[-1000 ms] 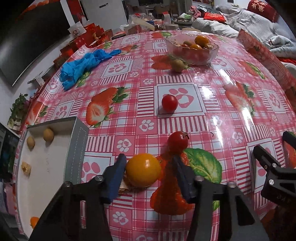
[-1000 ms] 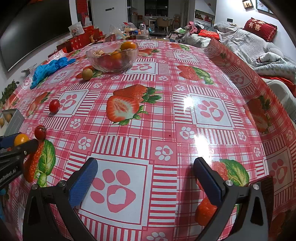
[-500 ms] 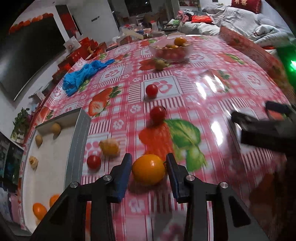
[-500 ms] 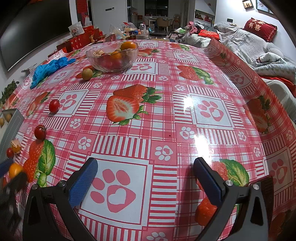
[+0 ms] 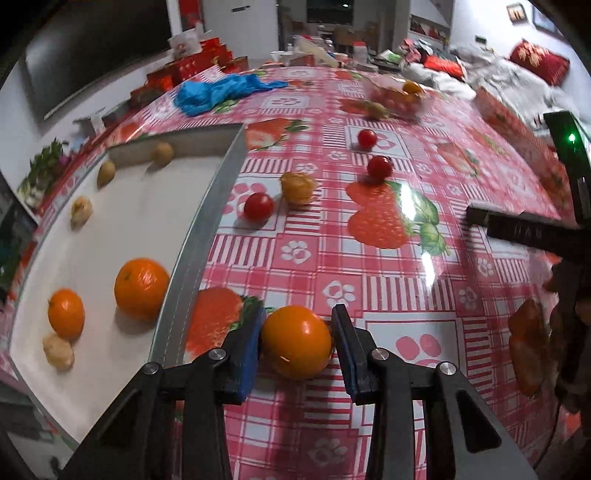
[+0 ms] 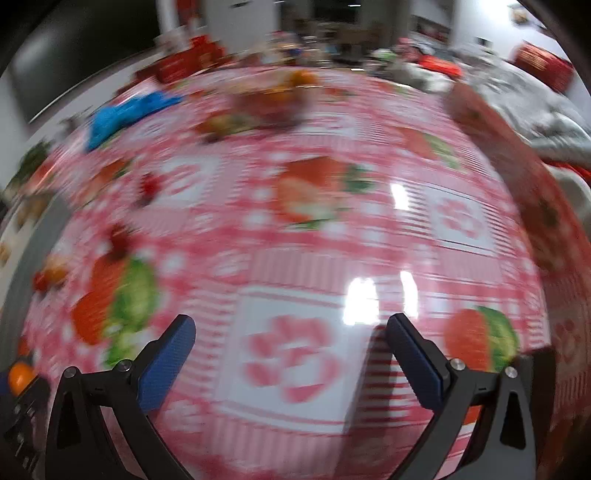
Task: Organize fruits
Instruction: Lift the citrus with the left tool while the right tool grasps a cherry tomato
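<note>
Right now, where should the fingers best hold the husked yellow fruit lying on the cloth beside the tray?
Probably across the wide middle of the husked fruit, coming from above. Its papery husk looks crinkled and soft, so squeeze lightly. The tomato lies close on its left, so place the fingers front and back.

I see a round table [image 5: 369,266] covered in a glossy red-and-white checked cloth printed with strawberries and paw marks; ceiling light glares off it in bright patches. To my left a large dark screen [image 5: 96,48] hangs on a pale wall, with red gift boxes [image 5: 192,66] stacked below it. A crumpled blue cloth [image 5: 218,92] lies at the table's far edge. Beyond, a white door [image 5: 236,18] and a dim, cluttered room. On my right there is a sofa with grey bedding [image 5: 495,77] and a red embroidered cushion [image 5: 539,61]. A small framed picture [image 5: 517,11] hangs high.
</note>
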A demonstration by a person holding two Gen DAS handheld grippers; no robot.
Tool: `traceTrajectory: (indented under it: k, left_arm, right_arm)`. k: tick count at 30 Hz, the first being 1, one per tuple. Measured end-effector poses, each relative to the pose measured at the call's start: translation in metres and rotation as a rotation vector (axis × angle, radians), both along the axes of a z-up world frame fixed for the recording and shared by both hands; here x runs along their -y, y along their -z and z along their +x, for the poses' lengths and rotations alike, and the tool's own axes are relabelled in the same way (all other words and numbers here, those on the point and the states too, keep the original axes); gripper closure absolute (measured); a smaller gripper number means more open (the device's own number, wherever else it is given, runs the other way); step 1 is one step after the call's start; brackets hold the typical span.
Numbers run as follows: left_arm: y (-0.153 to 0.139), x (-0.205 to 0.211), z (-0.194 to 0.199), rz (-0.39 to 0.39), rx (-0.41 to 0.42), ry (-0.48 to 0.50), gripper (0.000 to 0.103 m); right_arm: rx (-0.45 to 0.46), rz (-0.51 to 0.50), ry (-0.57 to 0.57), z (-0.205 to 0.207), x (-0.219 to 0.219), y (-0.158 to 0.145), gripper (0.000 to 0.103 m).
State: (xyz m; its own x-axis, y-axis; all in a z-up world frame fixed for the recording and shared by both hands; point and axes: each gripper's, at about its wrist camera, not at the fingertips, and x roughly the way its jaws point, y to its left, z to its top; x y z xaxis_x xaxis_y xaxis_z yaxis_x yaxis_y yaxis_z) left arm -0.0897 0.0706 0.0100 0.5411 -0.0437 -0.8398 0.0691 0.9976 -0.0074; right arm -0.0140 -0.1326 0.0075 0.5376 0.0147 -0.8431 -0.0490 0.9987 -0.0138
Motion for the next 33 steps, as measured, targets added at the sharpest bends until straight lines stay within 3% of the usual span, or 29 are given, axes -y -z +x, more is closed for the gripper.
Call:
traceTrajectory:
  k: [6, 11, 14, 17, 20, 21, 28, 33]
  left_arm:
    - [0.001, -0.002, -0.002, 0.001, 0.011, -0.002, 0.063]
    - [0.001, -0.006, 0.001, -0.011, 0.01, -0.009, 0.063]
    - [0.0, -0.007, 0.006, -0.019, 0.005, -0.014, 0.063]
    - [0.0, -0.008, 0.009, -0.03, 0.003, -0.017, 0.063]
    - [0.0, -0.008, 0.012, -0.038, 0.001, -0.025, 0.063]
    - [0.0, -0.008, 0.012, -0.041, 0.001, -0.027, 0.063]
    - [-0.001, -0.013, 0.015, -0.098, 0.0, -0.045, 0.063]
    - [-0.002, -0.014, 0.013, -0.116, -0.007, -0.048, 0.068]
  right_arm:
    - [-0.01, 0.014, -0.144, 0.008, -0.049, -0.001, 0.0]
    - [-0.019, 0.078, -0.154, 0.026, -0.064, -0.001, 0.0]
    - [-0.012, 0.066, -0.15, 0.04, -0.074, -0.003, 0.006]
    - [0.002, 0.021, -0.179, 0.047, -0.088, -0.004, 0.022]
    - [0.021, -0.008, -0.228, 0.047, -0.1, -0.006, 0.054]
    - [0.022, -0.008, -0.24, 0.046, -0.102, -0.008, 0.077]
    - [-0.014, 0.192, -0.205, 0.029, -0.066, -0.017, 0.077]
    - [-0.022, 0.21, -0.21, 0.001, -0.044, -0.021, 0.077]
